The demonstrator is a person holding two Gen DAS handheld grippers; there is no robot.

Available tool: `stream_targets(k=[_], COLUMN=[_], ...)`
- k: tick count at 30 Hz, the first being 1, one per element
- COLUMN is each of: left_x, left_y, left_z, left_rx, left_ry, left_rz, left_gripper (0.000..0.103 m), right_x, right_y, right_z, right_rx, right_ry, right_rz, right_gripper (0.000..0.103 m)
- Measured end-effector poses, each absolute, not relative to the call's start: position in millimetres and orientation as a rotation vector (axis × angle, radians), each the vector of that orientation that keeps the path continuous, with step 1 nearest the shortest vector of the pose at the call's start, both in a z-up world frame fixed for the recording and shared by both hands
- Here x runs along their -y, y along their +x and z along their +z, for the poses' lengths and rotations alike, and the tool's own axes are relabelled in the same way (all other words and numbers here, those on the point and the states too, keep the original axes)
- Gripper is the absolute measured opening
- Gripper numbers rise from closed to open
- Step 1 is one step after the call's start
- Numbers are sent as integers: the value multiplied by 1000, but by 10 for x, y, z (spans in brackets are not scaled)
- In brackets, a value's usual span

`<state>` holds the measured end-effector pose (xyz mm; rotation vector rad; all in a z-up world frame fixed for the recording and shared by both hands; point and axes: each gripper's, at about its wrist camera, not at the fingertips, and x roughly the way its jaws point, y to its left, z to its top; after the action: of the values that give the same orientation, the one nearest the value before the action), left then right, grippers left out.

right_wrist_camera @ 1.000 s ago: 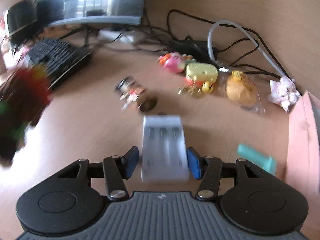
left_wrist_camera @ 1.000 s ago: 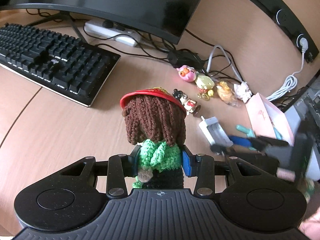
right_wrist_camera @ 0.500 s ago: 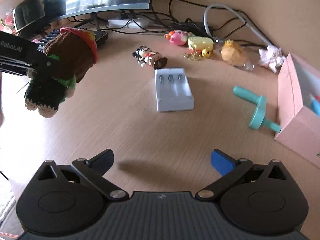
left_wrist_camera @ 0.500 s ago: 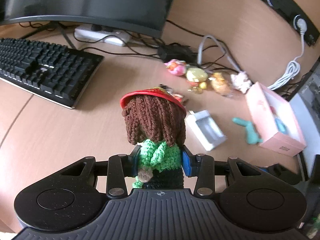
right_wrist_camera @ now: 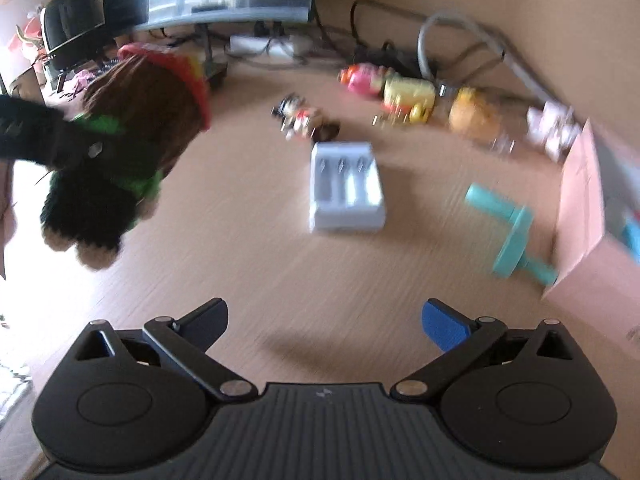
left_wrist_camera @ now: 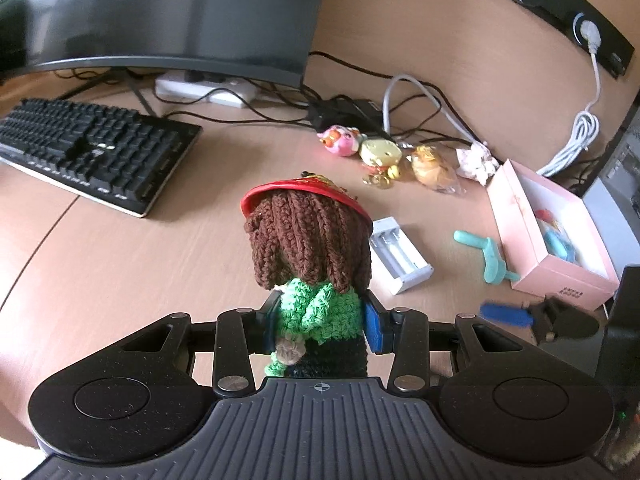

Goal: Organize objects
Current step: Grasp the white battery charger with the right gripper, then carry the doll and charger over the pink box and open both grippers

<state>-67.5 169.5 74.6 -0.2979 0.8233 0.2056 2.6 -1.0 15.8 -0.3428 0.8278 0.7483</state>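
My left gripper (left_wrist_camera: 320, 326) is shut on a crochet doll (left_wrist_camera: 308, 240) with brown hair, a red hat and a green scarf, held above the desk. The doll also shows at the left of the right wrist view (right_wrist_camera: 128, 148). My right gripper (right_wrist_camera: 325, 320) is open and empty, low over the desk. A white battery charger (right_wrist_camera: 346, 186) lies flat ahead of it, also seen in the left wrist view (left_wrist_camera: 400, 254). A teal plastic handle (right_wrist_camera: 512, 236) lies to its right beside a pink box (right_wrist_camera: 584, 216).
A row of small toys (left_wrist_camera: 380, 154) and a small figure (right_wrist_camera: 304, 118) lie behind the charger. A black keyboard (left_wrist_camera: 92, 148), a monitor (left_wrist_camera: 160, 16), a power strip and tangled cables (left_wrist_camera: 400, 92) fill the back. The pink box (left_wrist_camera: 552, 240) holds toys.
My right gripper let go of the white charger, opened and pulled back from it. My left gripper still holds the doll and has shifted slightly over the desk.
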Motion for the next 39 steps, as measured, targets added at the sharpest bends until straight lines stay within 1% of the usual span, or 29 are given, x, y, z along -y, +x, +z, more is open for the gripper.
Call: stream_targets(k=[1,3,5,9,17,19,20,21,22,23,33,39], left_x=[-1698,-1716,-1746,-1821,-1792,-1782,-1775,-1773,-1763,-1761,-1768,-1579], left_y=[-705,-777,-875,-1041,-1062,-1045,-1029,-1016,-997,-975,-757,-731], left_z=[764,797,822,833,814,812,806,805,799,797,684,535], left_rx=[-821,-820,-819,-852,-894,-898,-900,-903,-906,-910,-963,-1031], left_ry=[-297,-291,-303,-338,-314,-310,-309,-308,-305,-301,-248,-121], left_rz=[213,234,263,334,358,349,344,337,333,326,175,-77], left_gripper=[44,44,44,44,44,44,44,44,44,44,44,44], right_x=[-8,-50,-111,-270,-542,-581,-600,-611,-591,-588,-212,291], right_y=[32,63,138,370,671,724,758,782,788,780,406,69], right_z=[185,254,314,353,178,128,95,64,67,75,205,393], right_rx=[-796,-741,-719,-701,-710,-730,-752,-775,-779,-783,-849,-891], right_ry=[-361,-397,-404,-368,-359,-357,-354,-350,-335,-340,-320,-261], right_rz=[745,763,780,769,767,765,770,776,782,783,785,637], right_gripper=[97,82,78,78,78,71,59,55,53,47,47,47])
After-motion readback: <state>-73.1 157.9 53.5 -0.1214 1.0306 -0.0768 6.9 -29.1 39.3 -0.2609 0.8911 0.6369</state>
